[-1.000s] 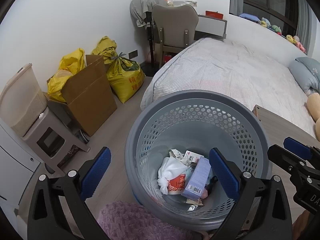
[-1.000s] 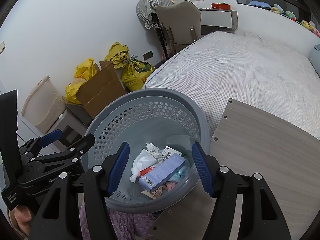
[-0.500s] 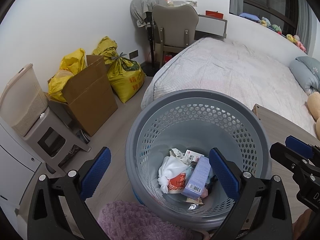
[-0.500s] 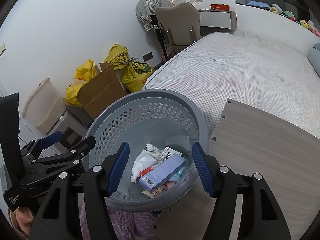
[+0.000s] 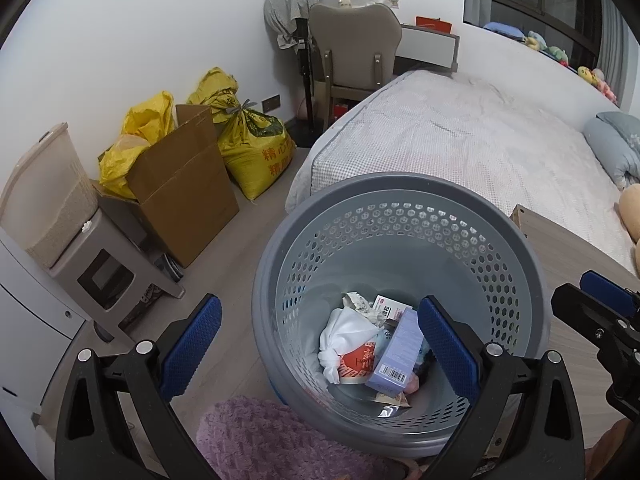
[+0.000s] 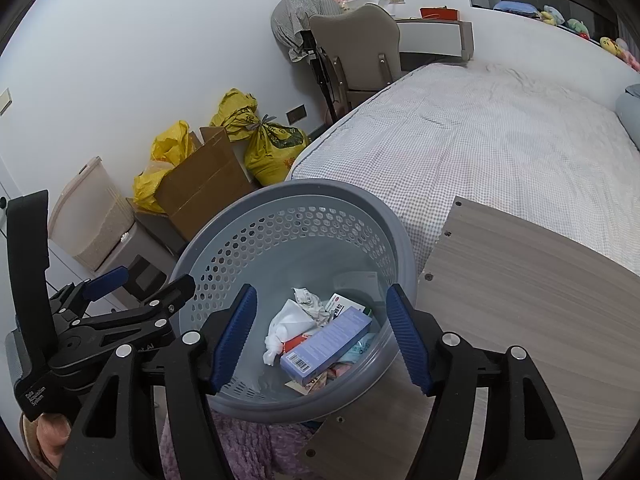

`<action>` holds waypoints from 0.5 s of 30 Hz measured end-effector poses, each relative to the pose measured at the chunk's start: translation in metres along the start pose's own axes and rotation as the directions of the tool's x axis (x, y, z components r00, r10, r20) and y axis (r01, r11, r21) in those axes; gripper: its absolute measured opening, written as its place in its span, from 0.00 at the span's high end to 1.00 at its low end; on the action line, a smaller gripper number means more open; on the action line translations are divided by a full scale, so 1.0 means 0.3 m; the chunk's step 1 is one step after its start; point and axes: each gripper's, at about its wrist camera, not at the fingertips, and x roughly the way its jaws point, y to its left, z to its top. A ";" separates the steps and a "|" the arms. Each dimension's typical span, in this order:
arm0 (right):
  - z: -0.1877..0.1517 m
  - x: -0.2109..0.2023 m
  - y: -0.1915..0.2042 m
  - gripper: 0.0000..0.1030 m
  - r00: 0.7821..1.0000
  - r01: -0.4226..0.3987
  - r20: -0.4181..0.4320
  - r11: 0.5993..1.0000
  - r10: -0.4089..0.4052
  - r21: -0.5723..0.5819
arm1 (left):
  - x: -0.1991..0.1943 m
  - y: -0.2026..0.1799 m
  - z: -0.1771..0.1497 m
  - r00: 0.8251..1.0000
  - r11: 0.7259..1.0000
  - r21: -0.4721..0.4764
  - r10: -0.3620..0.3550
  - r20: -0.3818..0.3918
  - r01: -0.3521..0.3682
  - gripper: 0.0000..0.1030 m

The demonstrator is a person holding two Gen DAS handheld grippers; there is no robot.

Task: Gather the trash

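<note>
Our left gripper (image 5: 318, 342) and right gripper (image 6: 320, 336) both hang spread wide and empty above the grey perforated plastic basket (image 5: 400, 196). Inside it lie the lavender cardboard box (image 5: 396, 360) and the crumpled white tissue (image 5: 344, 332). Little has changed since a second ago; we judge collection nearly finished.

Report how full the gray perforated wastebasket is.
Mostly empty. The wastebasket holds only a bottom layer: a purple box and a white wad.
</note>
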 end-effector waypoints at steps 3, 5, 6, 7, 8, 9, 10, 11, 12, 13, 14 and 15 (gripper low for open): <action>0.000 0.000 0.000 0.37 1.000 -0.001 0.000 1.000 0.001 0.002 | 0.005 0.000 -0.005 1.000 1.000 0.000 0.005 0.000 -0.005 0.06; 0.000 0.000 -0.001 0.37 1.000 -0.001 0.000 1.000 0.001 0.002 | 0.006 -0.003 -0.006 1.000 1.000 0.003 0.008 0.002 -0.008 0.06; 0.000 -0.001 0.000 0.37 1.000 -0.001 0.000 1.000 0.001 0.002 | 0.007 -0.004 -0.006 1.000 1.000 0.003 0.007 0.001 -0.007 0.06; 0.000 0.000 -0.001 0.37 1.000 -0.001 0.000 1.000 0.001 0.001 | 0.006 -0.006 -0.007 1.000 1.000 0.003 0.006 0.001 -0.006 0.06; 0.000 0.000 -0.001 0.37 1.000 0.000 0.000 1.000 0.000 0.001 | 0.006 -0.005 -0.008 1.000 1.000 0.004 0.005 0.002 -0.005 0.06; 0.000 0.000 -0.001 0.37 1.000 0.000 0.000 1.000 0.000 0.001 | 0.004 -0.007 -0.007 1.000 1.000 0.004 0.004 0.002 -0.004 0.06; 0.001 0.000 0.001 0.37 1.000 0.001 0.000 1.000 -0.001 0.000 | 0.002 -0.007 -0.007 1.000 1.000 0.005 0.003 0.003 -0.003 0.06; 0.001 0.000 0.001 0.37 1.000 0.000 0.000 1.000 0.000 0.001 | 0.001 -0.007 -0.005 1.000 1.000 0.006 0.003 0.005 -0.003 0.06; 0.001 0.000 0.001 0.37 1.000 0.001 -0.001 1.000 -0.001 0.000 | 0.000 -0.007 -0.004 1.000 1.000 0.006 0.002 0.006 -0.002 0.06; 0.000 0.000 0.001 0.37 1.000 0.001 -0.001 1.000 -0.001 0.000 | -0.001 -0.008 -0.004 1.000 1.000 0.006 0.001 0.007 -0.001 0.06; 0.001 0.001 0.001 0.37 1.000 0.001 -0.001 1.000 -0.001 0.000 | -0.002 -0.007 -0.003 1.000 1.000 0.005 0.001 0.008 -0.001 0.06; 0.001 0.001 0.001 0.37 1.000 0.001 -0.002 1.000 -0.001 0.000 | -0.003 -0.006 -0.004 1.000 1.000 0.004 0.000 0.009 0.000 0.06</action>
